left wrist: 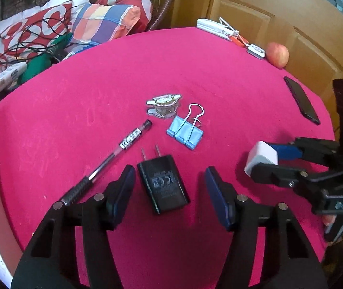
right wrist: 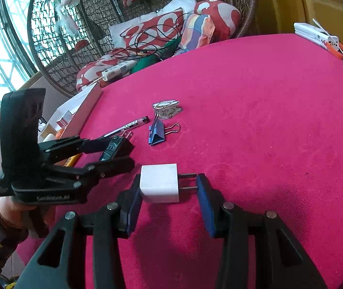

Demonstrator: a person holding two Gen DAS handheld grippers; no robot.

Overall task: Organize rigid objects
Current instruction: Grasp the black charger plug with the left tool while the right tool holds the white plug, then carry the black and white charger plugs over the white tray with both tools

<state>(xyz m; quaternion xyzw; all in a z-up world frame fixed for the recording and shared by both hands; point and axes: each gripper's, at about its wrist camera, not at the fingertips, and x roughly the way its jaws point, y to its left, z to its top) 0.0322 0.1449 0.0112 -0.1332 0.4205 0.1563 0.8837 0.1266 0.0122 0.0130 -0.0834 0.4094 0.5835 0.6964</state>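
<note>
Black jaws wide apart on the left gripper [left wrist: 170, 180], and the black charger [left wrist: 163, 184] lies flat on the pink cloth [left wrist: 243, 84] right between them, prongs pointing far. Over on the right, the right gripper [right wrist: 168, 189] also spread, straddles the white charger [right wrist: 159, 183], prongs aimed right, one finger touching. Pen [left wrist: 113, 156] and blue clip [left wrist: 185, 132] wait beyond.

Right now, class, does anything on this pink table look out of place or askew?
Nothing is damaged or spilled. The small rigid items lie scattered at odd angles: black pen, blue binder clip, black plug adapter, white plug adapter.
</note>
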